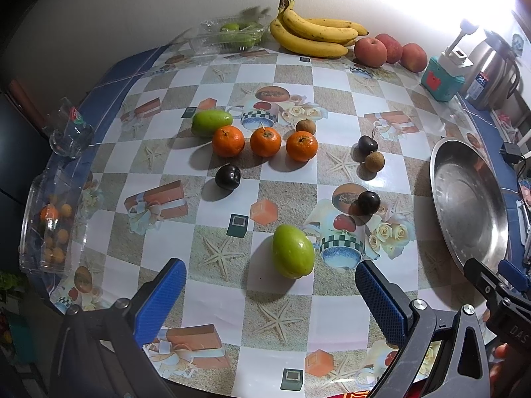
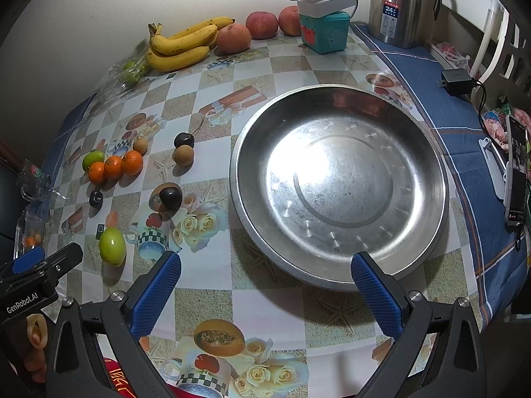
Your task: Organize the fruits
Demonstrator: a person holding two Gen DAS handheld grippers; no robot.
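My left gripper (image 1: 270, 273) is open, and a green oval fruit (image 1: 292, 251) lies just ahead between its blue pads, untouched. Farther off lie three oranges (image 1: 264, 141), another green fruit (image 1: 211, 122), dark plums (image 1: 227, 176) and small brown longans (image 1: 374, 161). A steel bowl (image 1: 471, 205) holding nothing stands to the right. My right gripper (image 2: 265, 267) is open over the near rim of that bowl (image 2: 338, 182), nothing between its fingers. In the right wrist view the near green fruit (image 2: 113, 244) lies to the left.
Bananas (image 1: 315, 33) and red apples (image 1: 390, 50) lie along the back wall beside a clear box of green fruit (image 1: 232, 34). A teal box (image 2: 323, 31), a steel kettle (image 2: 400, 5), a charger (image 2: 456, 81) and a phone (image 2: 517, 169) sit right. A glass (image 1: 69, 131) stands at the left edge.
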